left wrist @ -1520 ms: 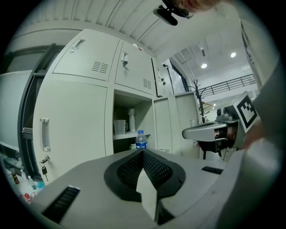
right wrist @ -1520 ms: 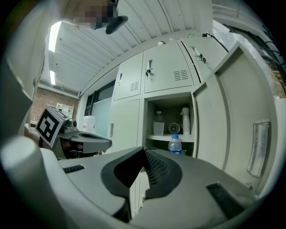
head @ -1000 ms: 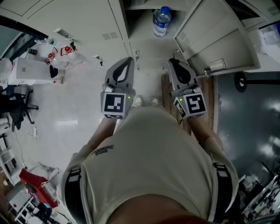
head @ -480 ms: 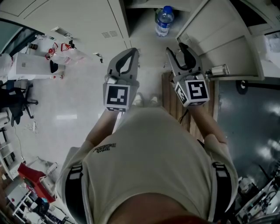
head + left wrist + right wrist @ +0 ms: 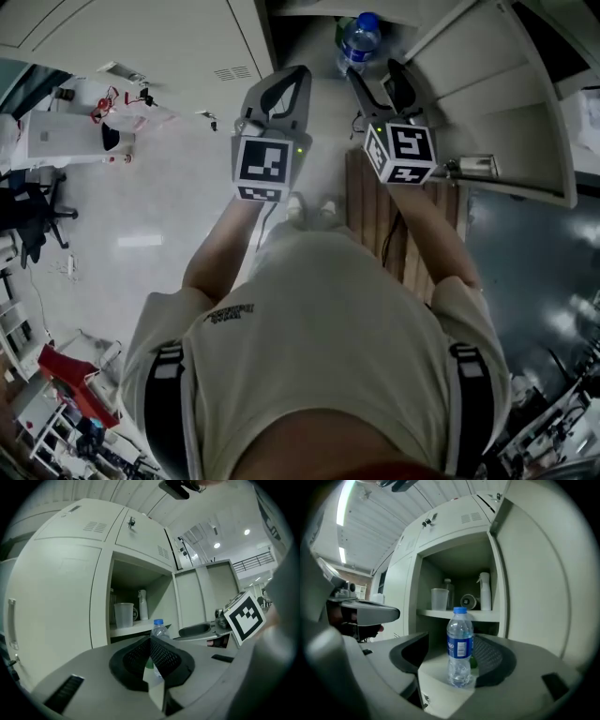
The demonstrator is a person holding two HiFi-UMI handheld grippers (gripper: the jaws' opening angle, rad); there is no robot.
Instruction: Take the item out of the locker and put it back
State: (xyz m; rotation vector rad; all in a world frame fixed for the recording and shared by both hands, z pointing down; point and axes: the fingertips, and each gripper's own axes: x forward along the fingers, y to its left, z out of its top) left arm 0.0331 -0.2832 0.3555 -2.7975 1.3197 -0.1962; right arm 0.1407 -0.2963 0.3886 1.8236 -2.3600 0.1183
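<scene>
A clear water bottle (image 5: 359, 42) with a blue cap and blue label stands upright on the floor of the open locker's lower compartment (image 5: 309, 56). In the right gripper view the bottle (image 5: 460, 646) lines up with the gap of my right gripper (image 5: 454, 660). Its jaws are opening and the pads stay clear of the bottle. From above, the right gripper (image 5: 375, 73) reaches just short of the bottle. My left gripper (image 5: 296, 75) hangs beside it on the left, shut and holding nothing (image 5: 150, 656); the bottle (image 5: 158, 629) shows behind its tips.
The locker door (image 5: 487, 103) swings open on the right. An upper shelf (image 5: 459, 615) carries a plastic cup (image 5: 439, 599), a spray bottle (image 5: 485, 591) and a small roll (image 5: 468, 602). Closed locker doors (image 5: 141, 37) stand to the left, and a wooden board (image 5: 370, 202) lies by my feet.
Both grippers have moved forward toward the locker. The right gripper's jaws have gone from shut to wide apart. The left gripper stays shut.
</scene>
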